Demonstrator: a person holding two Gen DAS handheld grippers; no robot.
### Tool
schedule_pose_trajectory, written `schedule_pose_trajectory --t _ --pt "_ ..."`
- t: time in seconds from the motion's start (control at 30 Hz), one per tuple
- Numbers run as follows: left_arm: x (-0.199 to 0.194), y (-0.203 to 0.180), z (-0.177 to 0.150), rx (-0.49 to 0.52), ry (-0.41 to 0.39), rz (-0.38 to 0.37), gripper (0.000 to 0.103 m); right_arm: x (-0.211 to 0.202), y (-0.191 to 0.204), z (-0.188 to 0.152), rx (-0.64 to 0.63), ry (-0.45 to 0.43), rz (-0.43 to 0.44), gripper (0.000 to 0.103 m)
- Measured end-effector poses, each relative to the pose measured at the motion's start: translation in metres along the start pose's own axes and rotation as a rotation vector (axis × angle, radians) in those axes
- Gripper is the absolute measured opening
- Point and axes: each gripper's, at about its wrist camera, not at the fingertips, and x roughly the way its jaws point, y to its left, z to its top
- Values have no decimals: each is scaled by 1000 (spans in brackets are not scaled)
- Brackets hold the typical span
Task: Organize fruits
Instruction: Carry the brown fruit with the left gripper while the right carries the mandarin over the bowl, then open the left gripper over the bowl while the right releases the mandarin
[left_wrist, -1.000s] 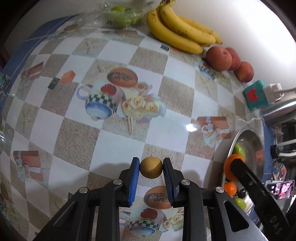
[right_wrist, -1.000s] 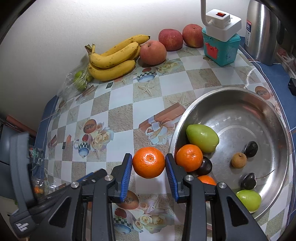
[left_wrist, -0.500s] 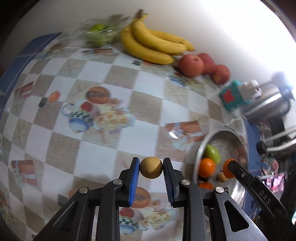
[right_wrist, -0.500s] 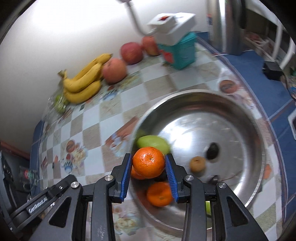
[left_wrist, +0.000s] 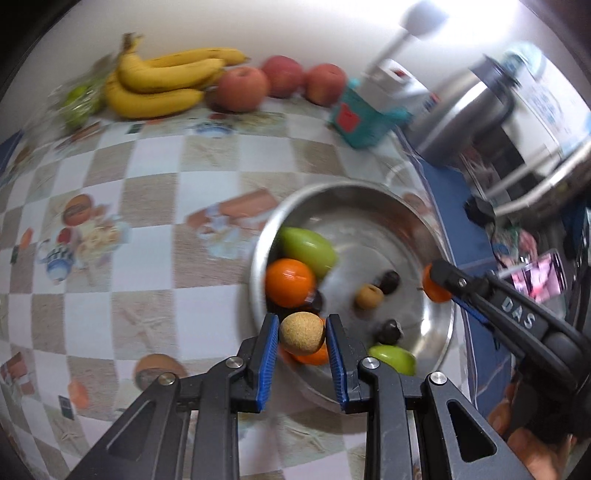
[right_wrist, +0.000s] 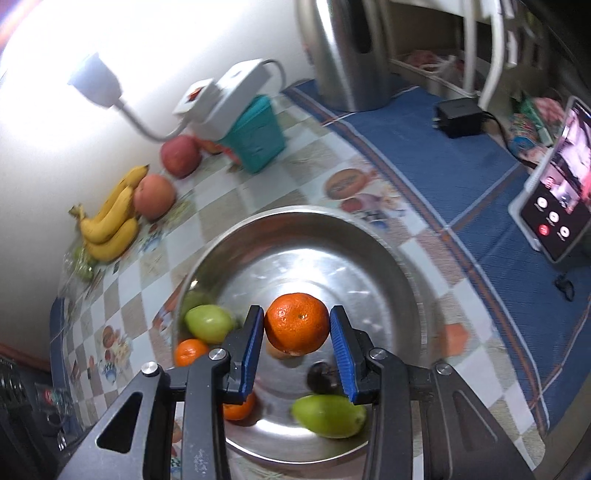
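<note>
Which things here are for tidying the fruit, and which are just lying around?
For the job:
- left tongs gripping a small tan fruit
- right tongs gripping an orange
- metal bowl
- bananas
- apples

Just lying around:
- kettle
- teal box
- phone

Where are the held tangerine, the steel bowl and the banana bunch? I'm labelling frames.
tangerine (right_wrist: 296, 323): right wrist view, middle of peel.
steel bowl (right_wrist: 369, 266): right wrist view, bare inner wall.
banana bunch (left_wrist: 162, 86): left wrist view, middle banana.
</note>
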Motion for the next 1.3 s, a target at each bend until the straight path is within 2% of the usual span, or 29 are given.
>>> schedule_pose_trajectory --t 0.13,0.47,0.77,1.3 --pt "8 -21 -7 60 14 -7 28 -2 -11 1 21 -3 -21 38" --pt "24 -41 -6 114 5 -25 28 -4 -18 4 39 -21 -17 38" --pt "42 -50 -4 158 4 -8 28 15 -22 2 48 28 -22 39" --pt "63 -50 -8 176 37 37 28 35 -23 1 39 79 -46 39"
